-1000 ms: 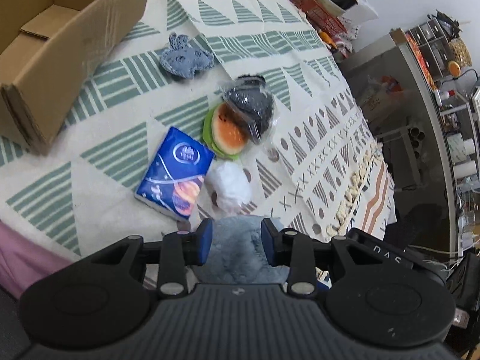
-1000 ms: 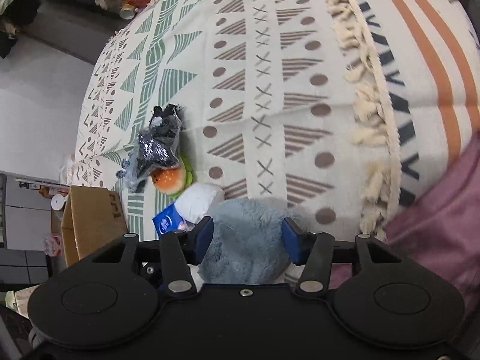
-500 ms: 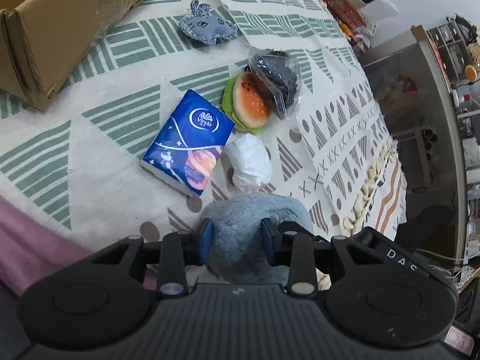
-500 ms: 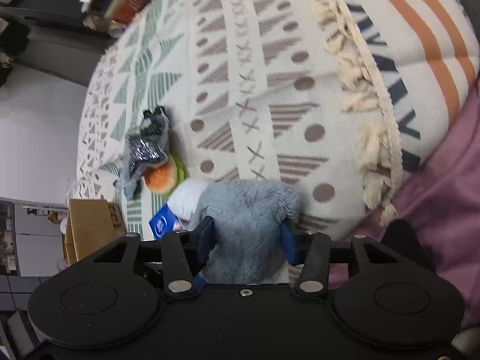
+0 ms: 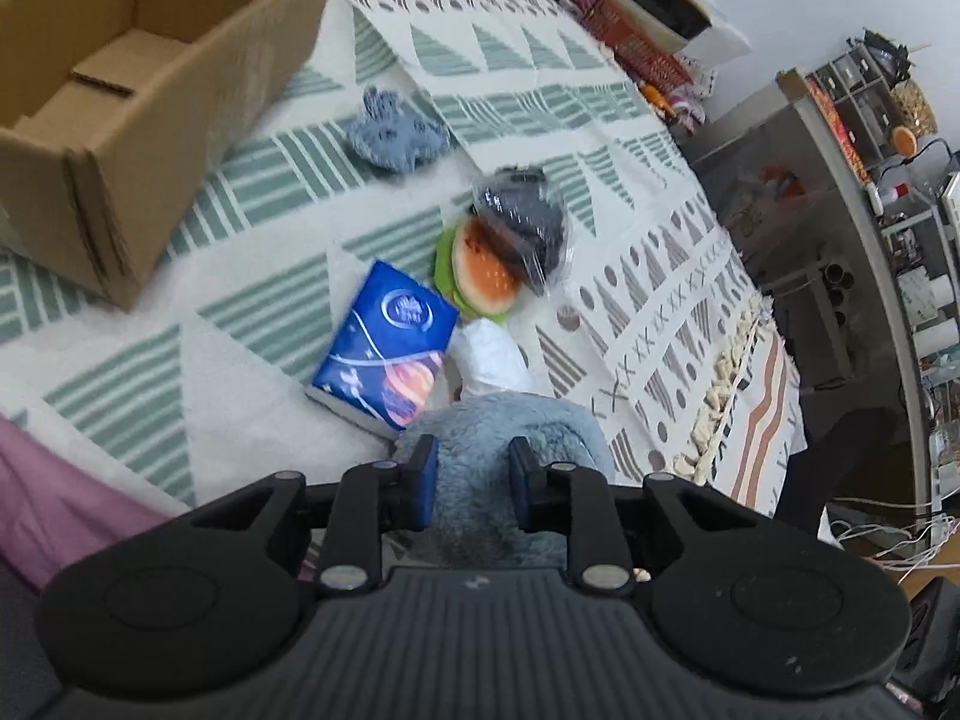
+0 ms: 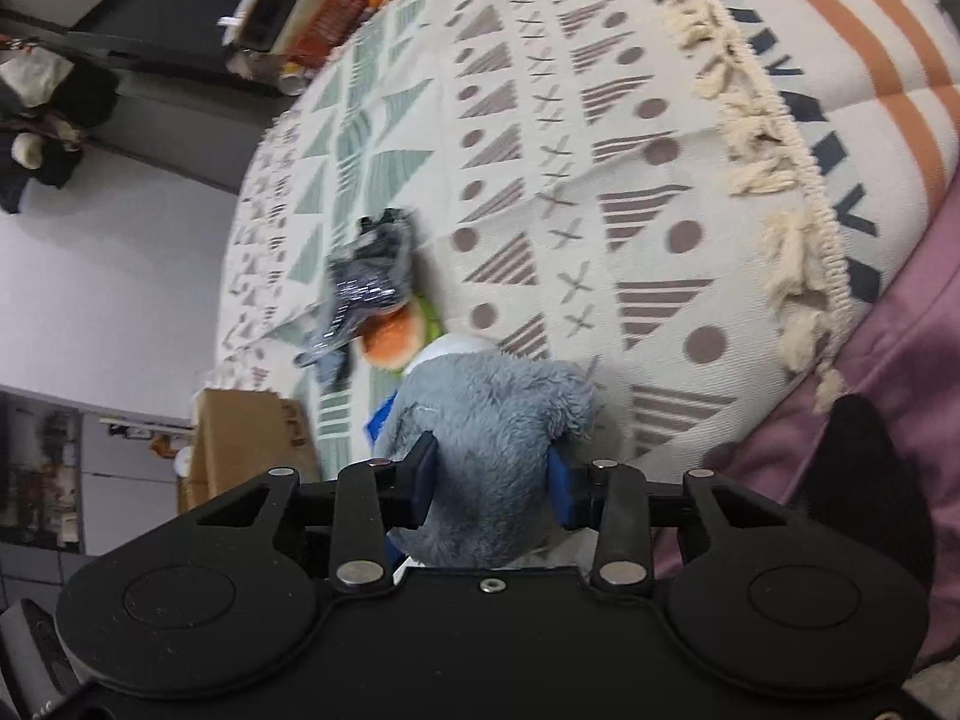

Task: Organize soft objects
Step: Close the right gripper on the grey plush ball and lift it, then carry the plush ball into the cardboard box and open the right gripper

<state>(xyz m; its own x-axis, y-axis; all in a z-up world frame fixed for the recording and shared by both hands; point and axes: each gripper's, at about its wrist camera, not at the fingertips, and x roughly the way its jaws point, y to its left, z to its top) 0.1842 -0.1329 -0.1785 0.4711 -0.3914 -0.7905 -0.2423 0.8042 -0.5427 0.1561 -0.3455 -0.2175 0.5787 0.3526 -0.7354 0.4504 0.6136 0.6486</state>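
You have both the left gripper and right gripper pinching the grey plush toy, steadying its floppy bulk for the far-left cardboard box.

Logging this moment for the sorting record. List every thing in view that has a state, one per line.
Cardboard box: open, nothing visible inside.
Grey plush toy: gripped from both sides.
Left gripper: shut on the plush.
Right gripper: shut on the plush.
Blue tissue pack: lying flat, looks sealed.
Burger toy: on the cloth, partly under the dark bagged item.
Small grey felt toy: flat by the box.
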